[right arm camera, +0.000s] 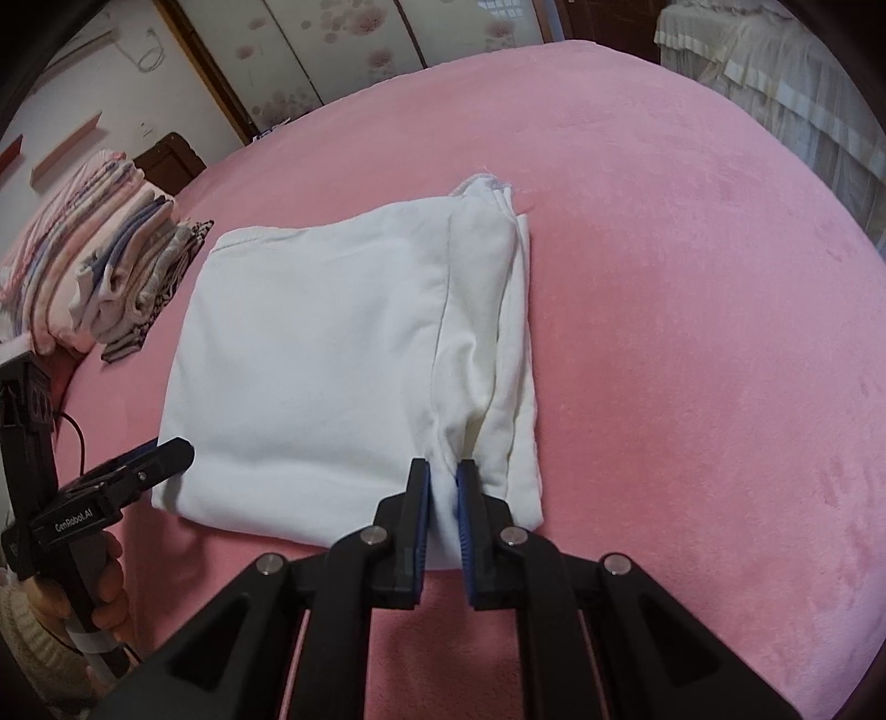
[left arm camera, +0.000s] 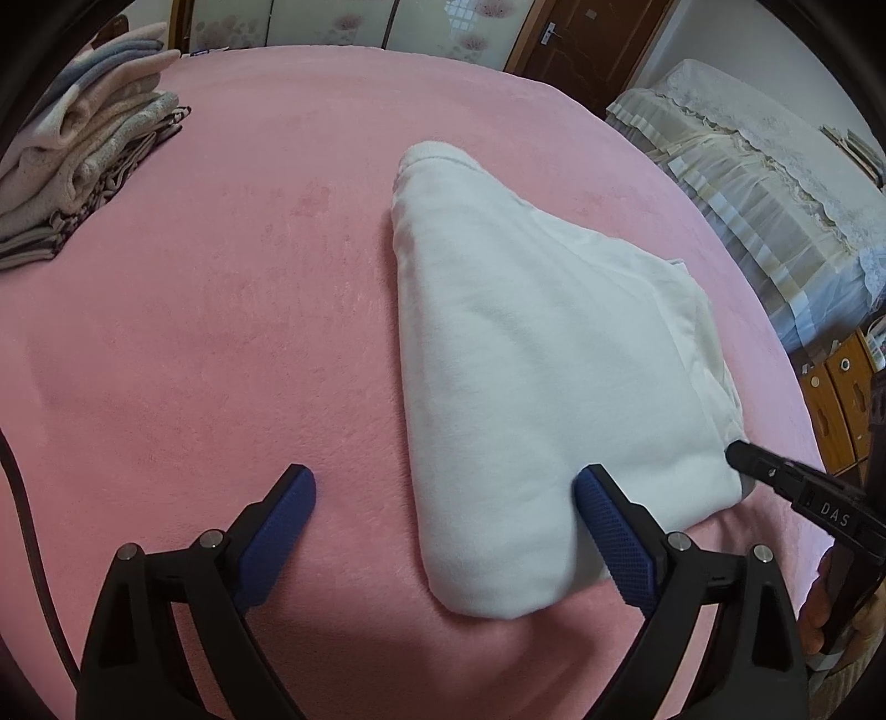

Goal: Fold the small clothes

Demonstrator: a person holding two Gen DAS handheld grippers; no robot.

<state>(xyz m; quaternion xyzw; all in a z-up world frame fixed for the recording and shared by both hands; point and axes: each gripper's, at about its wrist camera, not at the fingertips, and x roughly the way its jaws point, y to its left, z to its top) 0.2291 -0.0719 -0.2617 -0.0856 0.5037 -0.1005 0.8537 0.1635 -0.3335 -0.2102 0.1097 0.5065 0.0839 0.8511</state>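
White garment point(right arm camera: 332, 354) lies part-folded mid bed point(right arm camera: 692, 277), right gripper point(right arm camera: 442, 487) pinched on its near edge, left gripper point(left arm camera: 446, 493) wide open and empty straddling the near corner, final fold left, stack point(left arm camera: 83, 166) already folded

soft white cloth garment point(right arm camera: 321, 354), fuzzy pink blanket point(right arm camera: 692, 277)

We see pink plush bedspread point(left arm camera: 221, 310) filling the space ahead of fingers. Beyond fingertips, far side: pale panels with pink flower print point(right arm camera: 310, 61), framed in dark wood. To right of fingers we note brown wooden door point(left arm camera: 587, 39) with metal handle, then furniture under cream lace cover point(left arm camera: 764, 183). Low right: wooden cabinet point(left arm camera: 830, 387). Light soft, even.
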